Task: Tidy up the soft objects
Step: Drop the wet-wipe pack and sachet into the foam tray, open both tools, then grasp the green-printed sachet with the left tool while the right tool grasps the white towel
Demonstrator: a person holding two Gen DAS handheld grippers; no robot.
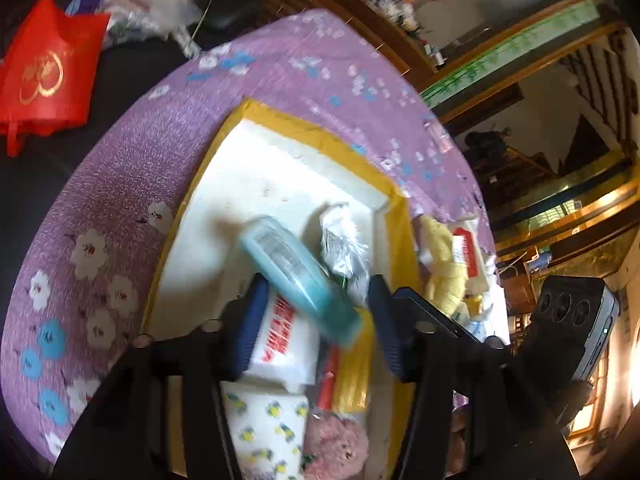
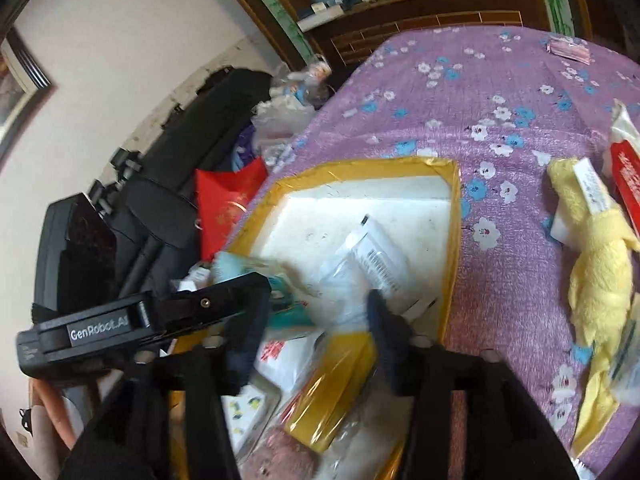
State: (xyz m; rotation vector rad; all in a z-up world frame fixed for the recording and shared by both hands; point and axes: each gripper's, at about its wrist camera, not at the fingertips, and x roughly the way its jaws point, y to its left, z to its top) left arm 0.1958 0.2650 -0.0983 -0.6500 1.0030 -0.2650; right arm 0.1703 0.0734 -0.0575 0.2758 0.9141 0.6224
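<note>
A white foam box [image 1: 256, 184] with yellow tape on its rim lies on the purple flowered cloth [image 1: 100, 184]. My left gripper [image 1: 316, 320] is open above the box. A teal packet [image 1: 300, 276] lies tilted between its fingers, loose, over a white pack with red print [image 1: 284, 336]. A yellow pack [image 1: 354, 372], a bee-print cloth [image 1: 264, 428] and a pink plush [image 1: 336, 448] lie in the box. My right gripper [image 2: 316, 328] is open over the same box [image 2: 360, 216], above a clear-wrapped white packet [image 2: 376, 260] and the yellow pack [image 2: 332, 392]. A yellow plush [image 2: 600, 280] lies on the cloth to the right.
A red bag [image 1: 48, 72] and black bags [image 2: 168, 184] lie beyond the cloth's left edge. A red and white packet [image 2: 628, 176] sits beside the yellow plush. Wooden cabinets [image 2: 420, 20] stand behind. The left gripper's body [image 2: 120, 328] is close to my right gripper.
</note>
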